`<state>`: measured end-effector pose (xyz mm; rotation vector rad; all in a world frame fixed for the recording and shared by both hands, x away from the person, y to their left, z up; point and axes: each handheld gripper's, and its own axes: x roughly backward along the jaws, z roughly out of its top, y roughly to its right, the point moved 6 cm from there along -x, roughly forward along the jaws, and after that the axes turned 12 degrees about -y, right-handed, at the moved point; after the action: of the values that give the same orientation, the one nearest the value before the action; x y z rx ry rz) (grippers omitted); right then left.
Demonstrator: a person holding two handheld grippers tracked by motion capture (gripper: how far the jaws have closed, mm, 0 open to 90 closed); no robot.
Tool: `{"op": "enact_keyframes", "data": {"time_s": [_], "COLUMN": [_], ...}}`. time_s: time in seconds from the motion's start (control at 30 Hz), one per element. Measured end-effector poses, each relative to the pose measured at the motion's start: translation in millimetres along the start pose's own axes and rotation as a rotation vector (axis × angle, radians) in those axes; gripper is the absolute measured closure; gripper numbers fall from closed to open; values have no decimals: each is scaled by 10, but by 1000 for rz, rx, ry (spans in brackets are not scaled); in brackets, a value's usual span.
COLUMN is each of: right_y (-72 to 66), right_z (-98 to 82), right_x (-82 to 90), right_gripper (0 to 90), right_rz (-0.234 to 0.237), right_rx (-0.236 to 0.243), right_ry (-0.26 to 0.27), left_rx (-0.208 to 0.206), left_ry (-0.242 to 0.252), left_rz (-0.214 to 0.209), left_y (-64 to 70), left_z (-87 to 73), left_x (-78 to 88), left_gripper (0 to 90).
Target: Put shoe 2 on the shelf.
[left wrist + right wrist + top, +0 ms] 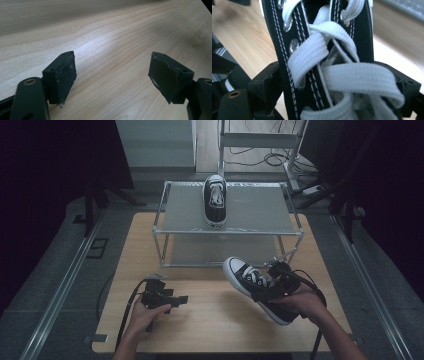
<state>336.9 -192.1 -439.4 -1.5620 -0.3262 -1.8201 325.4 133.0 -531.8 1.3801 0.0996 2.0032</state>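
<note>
A black sneaker with white laces and a white toe cap hangs tilted above the right part of the wooden table, toe toward the rack. My right gripper is shut on it at the laced upper. In the right gripper view the jaws flank the sneaker's lace panel and press on its sides. A matching sneaker stands on the top shelf of the metal rack, toe toward me. My left gripper rests low over the table at the left. In its own view the left gripper is open over bare wood.
The two-shelf metal rack takes up the back half of the table; its lower shelf is bare. Cables trail from both grippers toward the front edge. Dark floor and rails surround the table.
</note>
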Motion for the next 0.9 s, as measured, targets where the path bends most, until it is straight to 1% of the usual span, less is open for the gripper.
{"op": "enact_keyframes", "data": {"time_s": [0.13,0.17,0.47,0.5,0.53,0.73,0.9], "right_y": [-45,-59,-121,-128,-133,-155,-180], "right_z": [44,62,155,169,182,265,326], "right_x": [108,140,254,265,277,366,478], "right_gripper": [142,143,144,144,143,144,144], "right_rz": [1,2,13,13,14,9,3], "right_rx": [8,8,32,33,35,33,31], "right_ry": [13,19,37,38,39,52,63], "left_rx": [4,0,8,0,4,5,11], "left_ry": [1,-1,3,0,-1,1,3], "left_rz": [-3,-2,-4,-4,-3,-6,-8], "left_y": [5,2,-22,-25,-22,-22,-32], "left_z": [2,1,-3,-5,-6,-6,-7], "left_x": [-4,-4,8,8,6,-5,0], "left_gripper": [221,221,222,222,222,222,222]}}
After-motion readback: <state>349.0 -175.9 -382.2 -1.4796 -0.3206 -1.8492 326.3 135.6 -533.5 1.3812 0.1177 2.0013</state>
